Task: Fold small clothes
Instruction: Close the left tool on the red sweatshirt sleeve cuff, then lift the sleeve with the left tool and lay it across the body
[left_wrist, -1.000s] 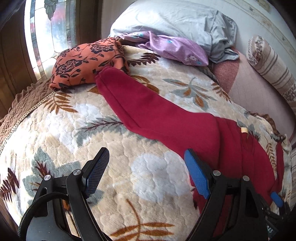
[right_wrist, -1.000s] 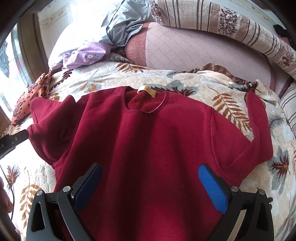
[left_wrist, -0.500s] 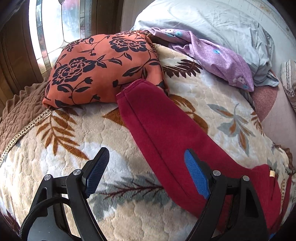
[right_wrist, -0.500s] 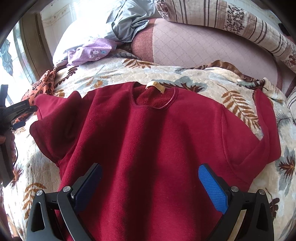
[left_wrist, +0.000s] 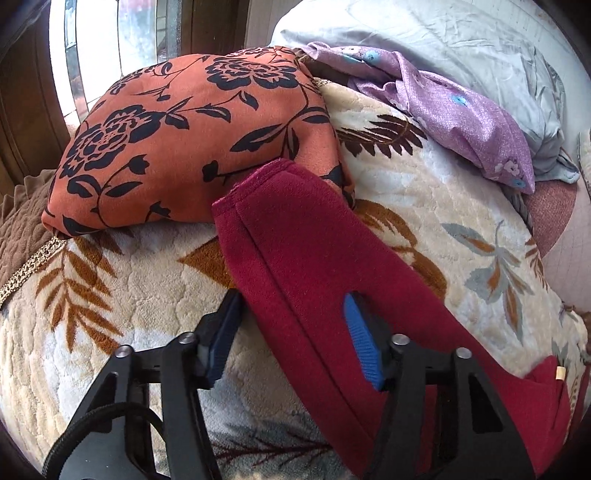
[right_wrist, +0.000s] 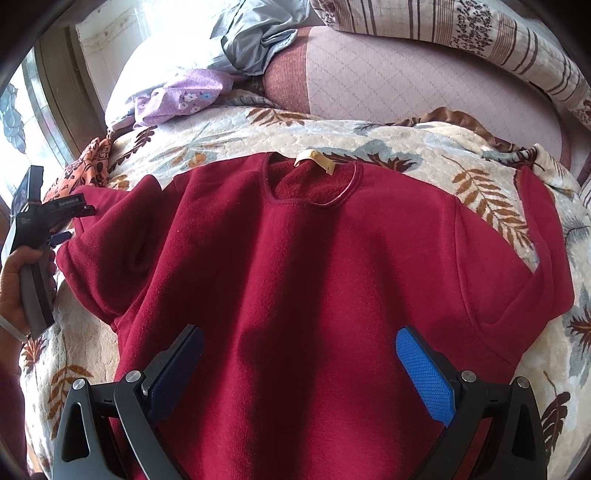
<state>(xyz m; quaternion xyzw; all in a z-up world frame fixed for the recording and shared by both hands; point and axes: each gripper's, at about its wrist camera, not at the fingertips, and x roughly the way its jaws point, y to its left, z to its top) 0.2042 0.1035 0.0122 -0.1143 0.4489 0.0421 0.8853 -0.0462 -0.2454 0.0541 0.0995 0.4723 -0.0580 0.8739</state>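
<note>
L tool (left_wrist: 291, 332) jaws partly closed, low; R tool (right_wrist: 306, 373) jaws wide apart, hovering

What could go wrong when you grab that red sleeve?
The left gripper has open jaws straddling the sleeve of the dark red fleece sweater. They might pinch the leaf-patterned cream blanket underneath too. The cuff lies against the orange floral pillow, so lifting could drag on it.

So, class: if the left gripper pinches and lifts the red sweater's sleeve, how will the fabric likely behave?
The red sweater looks like thick fleece lying in soft folds, so the sleeve will probably droop rather than hold shape. Its fuzzy surface should grip the ribbed pads of the left gripper, not slip. Lifting may drag the body across the plush blanket.
</note>
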